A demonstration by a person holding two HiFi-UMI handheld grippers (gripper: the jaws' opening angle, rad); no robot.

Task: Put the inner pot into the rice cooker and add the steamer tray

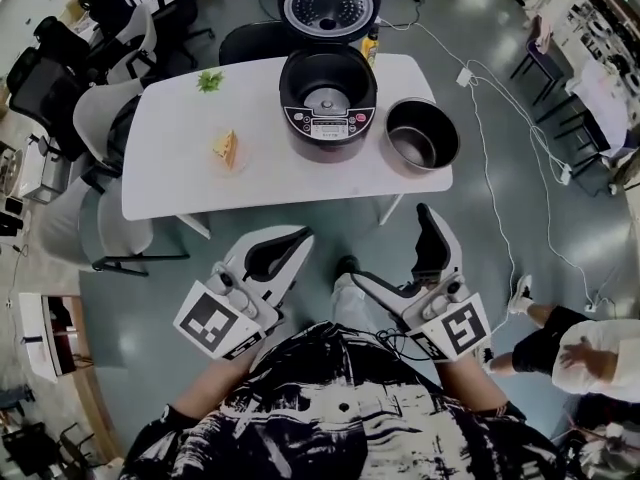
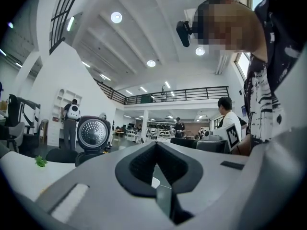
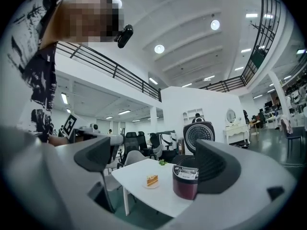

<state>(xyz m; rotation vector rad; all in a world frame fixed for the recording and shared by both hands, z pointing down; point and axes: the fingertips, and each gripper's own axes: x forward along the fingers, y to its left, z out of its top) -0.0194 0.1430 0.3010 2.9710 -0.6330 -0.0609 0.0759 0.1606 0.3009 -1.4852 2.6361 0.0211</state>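
The table is white. The rice cooker is dark maroon with a black top, and the inner pot is dark grey. The cake slice is orange-yellow, the herb sprig green. The left gripper and right gripper are pale grey with black pads, and each shows 1 black-and-white square marker.

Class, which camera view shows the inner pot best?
The head view: the inner pot stands in full sight on the table beside the open rice cooker, its inside visible. Neither gripper view shows the pot.

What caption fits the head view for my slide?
Open rice cooker and empty inner pot side by side on a white table.
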